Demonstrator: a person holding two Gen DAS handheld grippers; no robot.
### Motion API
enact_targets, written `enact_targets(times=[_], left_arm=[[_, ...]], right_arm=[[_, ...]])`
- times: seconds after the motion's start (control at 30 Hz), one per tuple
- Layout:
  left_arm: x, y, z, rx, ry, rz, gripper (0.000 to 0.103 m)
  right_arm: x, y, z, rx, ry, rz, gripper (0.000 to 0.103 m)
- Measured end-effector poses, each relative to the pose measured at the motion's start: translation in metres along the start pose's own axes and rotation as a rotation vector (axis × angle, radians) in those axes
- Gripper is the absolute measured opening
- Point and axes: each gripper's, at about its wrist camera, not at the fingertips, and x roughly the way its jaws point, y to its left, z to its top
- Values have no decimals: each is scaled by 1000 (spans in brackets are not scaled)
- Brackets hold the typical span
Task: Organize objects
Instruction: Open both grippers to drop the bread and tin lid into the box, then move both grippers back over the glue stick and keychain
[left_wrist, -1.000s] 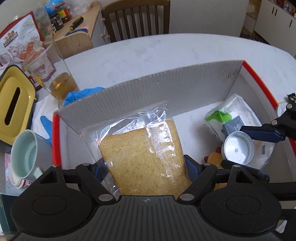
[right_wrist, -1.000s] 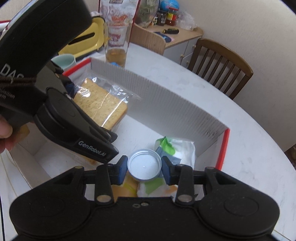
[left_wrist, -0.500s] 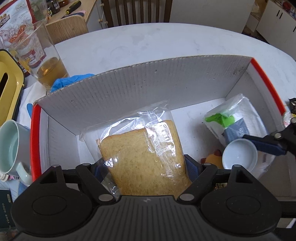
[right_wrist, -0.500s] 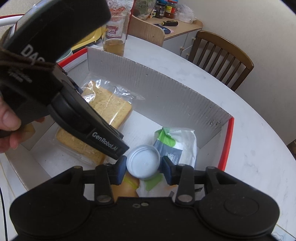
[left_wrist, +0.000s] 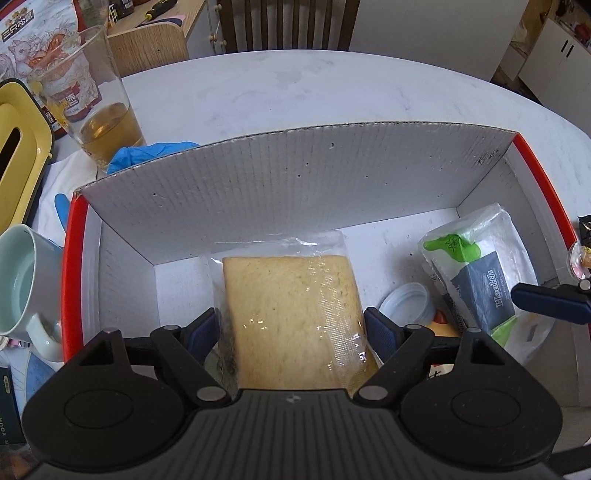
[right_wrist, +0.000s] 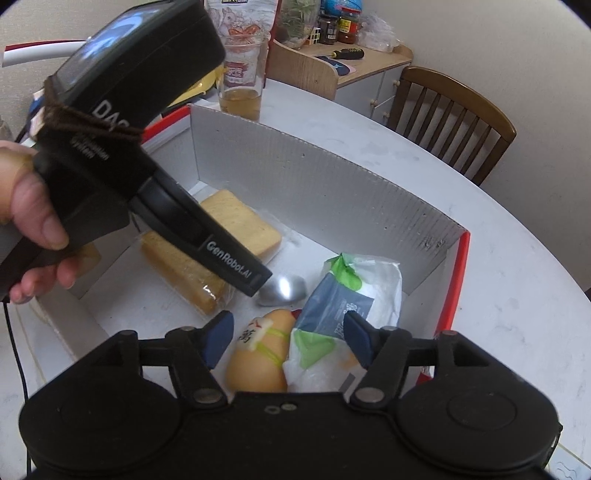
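Between the left gripper's (left_wrist: 291, 328) clamped pads, bagged bread (left_wrist: 295, 317); white lid (right_wrist: 282, 290) beyond the empty, opening right gripper (right_wrist: 288, 338).

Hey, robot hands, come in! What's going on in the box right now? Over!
Left gripper shut on bread, low in box. Right gripper opening, empty; lid dropped inside. Nothing blocking.

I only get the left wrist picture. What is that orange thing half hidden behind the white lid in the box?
Observer: The right wrist view shows a rounded orange packet with a label and a yellow-green band, lying beside the tissue pack.
Operator: Is the right claw gripping anything?
Observer: No. The right claw is opening its jaws with nothing pinched; the lid is down in the box, beyond its tips.
Operator: What holds the left claw?
Observer: A bare hand grips its handle.
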Motion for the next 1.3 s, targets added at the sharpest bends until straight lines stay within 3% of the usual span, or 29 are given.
enact_targets(times=[0.13,0.27,0.47,0.6,1.07,1.3], left_arm=[[-4,1,0,-6,-10,-1,83],[-10,-1,-1,-16,-25,11,85],[-21,-1,-3,-46,-51,0,90],[-30,-6,-7,-45,-78,13,90],[-79,-16,-25,-133,-180,-52,91],[-113,-34,-39,-149,-255,-17,91]], right_arm=[[-6,-2,1,13,-16,22,70],[-17,-3,-1,28,-43,38,82],[-32,-7,-5,39,-77,56,87],[-43,-8,-9,41,-103,64,88],[-106,-15,-34,46,-221,93,91],[-139,-42,-56,114,-267,96,91]])
